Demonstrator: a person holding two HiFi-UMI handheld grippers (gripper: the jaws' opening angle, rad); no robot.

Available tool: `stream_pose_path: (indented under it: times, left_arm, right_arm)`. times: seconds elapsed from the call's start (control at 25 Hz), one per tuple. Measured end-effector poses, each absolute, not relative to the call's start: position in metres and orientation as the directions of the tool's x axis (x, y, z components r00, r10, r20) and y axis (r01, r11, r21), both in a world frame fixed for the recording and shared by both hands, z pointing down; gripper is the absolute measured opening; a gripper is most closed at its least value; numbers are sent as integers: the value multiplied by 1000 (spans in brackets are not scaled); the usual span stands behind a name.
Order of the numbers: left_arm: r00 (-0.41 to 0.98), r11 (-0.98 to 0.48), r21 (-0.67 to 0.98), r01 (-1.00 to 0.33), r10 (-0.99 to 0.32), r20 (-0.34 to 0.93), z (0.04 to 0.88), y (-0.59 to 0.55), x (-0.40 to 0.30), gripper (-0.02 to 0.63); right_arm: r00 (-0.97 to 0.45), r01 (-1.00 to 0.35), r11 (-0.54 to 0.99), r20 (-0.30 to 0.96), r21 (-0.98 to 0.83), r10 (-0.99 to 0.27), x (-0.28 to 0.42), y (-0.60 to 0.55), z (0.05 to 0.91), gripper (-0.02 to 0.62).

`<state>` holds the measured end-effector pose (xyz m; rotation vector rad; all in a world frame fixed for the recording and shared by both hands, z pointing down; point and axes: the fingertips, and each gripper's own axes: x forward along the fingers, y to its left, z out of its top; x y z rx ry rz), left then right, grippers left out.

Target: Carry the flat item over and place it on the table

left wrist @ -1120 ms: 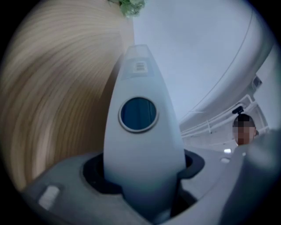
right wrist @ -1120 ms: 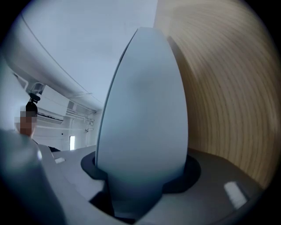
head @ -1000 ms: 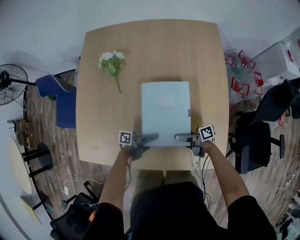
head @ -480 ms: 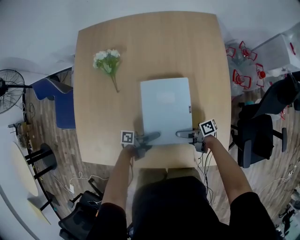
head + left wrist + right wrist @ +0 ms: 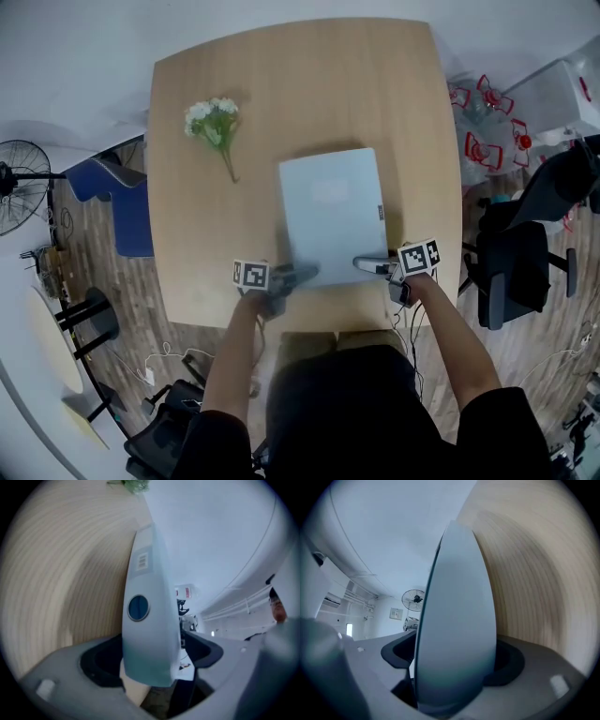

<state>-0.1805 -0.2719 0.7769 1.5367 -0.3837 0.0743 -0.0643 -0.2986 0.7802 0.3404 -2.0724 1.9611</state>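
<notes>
The flat item is a pale blue-grey closed laptop (image 5: 333,214) lying on the wooden table (image 5: 216,234), right of centre, near the front edge. My left gripper (image 5: 305,275) is at its near left corner and my right gripper (image 5: 367,266) at its near right corner. In the left gripper view the laptop's corner (image 5: 145,620) stands between the opening jaws, with a gap showing beside the right pad (image 5: 206,651). In the right gripper view the laptop's edge (image 5: 457,620) also sits between opening jaws, with a slit of daylight on its left side.
A small bunch of white flowers (image 5: 214,122) lies at the table's far left. A blue chair (image 5: 122,202) stands left of the table and a black office chair (image 5: 520,272) to the right. A fan (image 5: 19,183) and cables are on the floor.
The laptop has settled flat on the table and the shadow at its far edge has gone. Both grippers stay at its near corners.
</notes>
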Motion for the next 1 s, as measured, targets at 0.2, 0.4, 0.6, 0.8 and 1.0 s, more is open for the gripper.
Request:
stream_pose_path:
  times: [0.2, 0.4, 0.6, 0.8, 1.0]
  left_arm:
    - [910, -42, 922, -384, -182, 371, 779, -264, -174, 407]
    - [891, -51, 911, -410, -236, 388, 779, -266, -174, 408]
    - [881, -58, 901, -431, -245, 405, 781, -265, -178, 403]
    - [864, -62, 888, -455, -273, 424, 780, -262, -179, 397]
    - [848, -63, 874, -483, -282, 448, 780, -261, -178, 396]
  right_arm:
    - [-888, -452, 141, 459, -881, 21, -61, -289, 780, 451]
    - [-838, -539, 155, 545, -828, -2, -57, -287, 783, 494]
    - [-779, -625, 156, 624, -765, -59, -50, -286, 786, 526]
    - [-732, -680, 175, 673, -712, -107, -44, -284, 787, 528]
    - [-713, -698, 209, 689, -684, -126, -38, -281, 788, 507]
